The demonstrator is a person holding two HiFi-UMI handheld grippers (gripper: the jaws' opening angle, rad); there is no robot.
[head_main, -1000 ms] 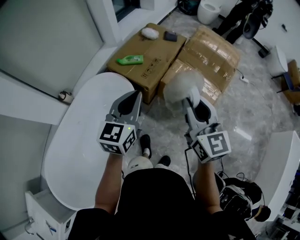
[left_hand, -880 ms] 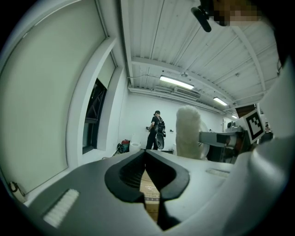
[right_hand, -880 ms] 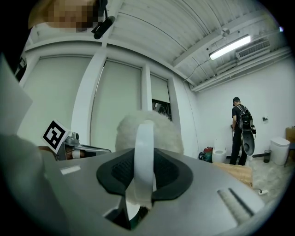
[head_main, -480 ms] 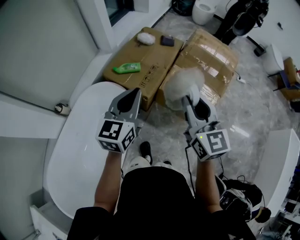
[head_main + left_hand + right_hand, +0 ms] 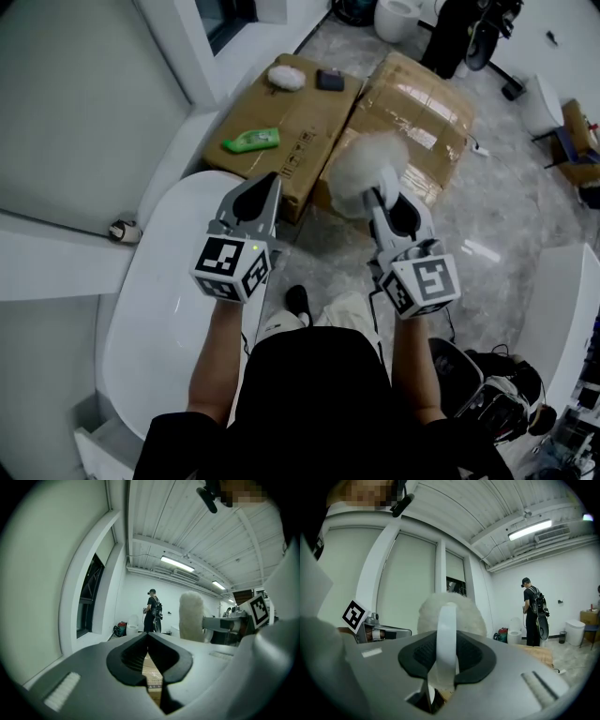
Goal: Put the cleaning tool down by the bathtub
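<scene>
The cleaning tool is a fluffy white duster (image 5: 364, 171) on a white handle (image 5: 446, 630). My right gripper (image 5: 382, 195) is shut on that handle and holds the duster up above the floor, in front of the cardboard boxes. Its fluffy head (image 5: 450, 613) rises just past the jaws. My left gripper (image 5: 264, 183) is shut with nothing in it, level with the right one; its closed tips (image 5: 148, 635) meet. The duster (image 5: 192, 617) also shows to its right. The white bathtub (image 5: 155, 291) lies below and to the left of the left gripper.
Two cardboard boxes (image 5: 305, 127) (image 5: 417, 98) stand on the marble floor ahead. The left box carries a green bottle (image 5: 251, 141), a white puff (image 5: 285, 78) and a dark item (image 5: 329, 81). A white ledge (image 5: 56, 267) runs beside the tub. A person (image 5: 533, 613) stands far off.
The view has moved forward toward the boxes, and a trouser leg has stepped ahead below. Both grippers keep their hold and spacing; the duster stays in the right one.
</scene>
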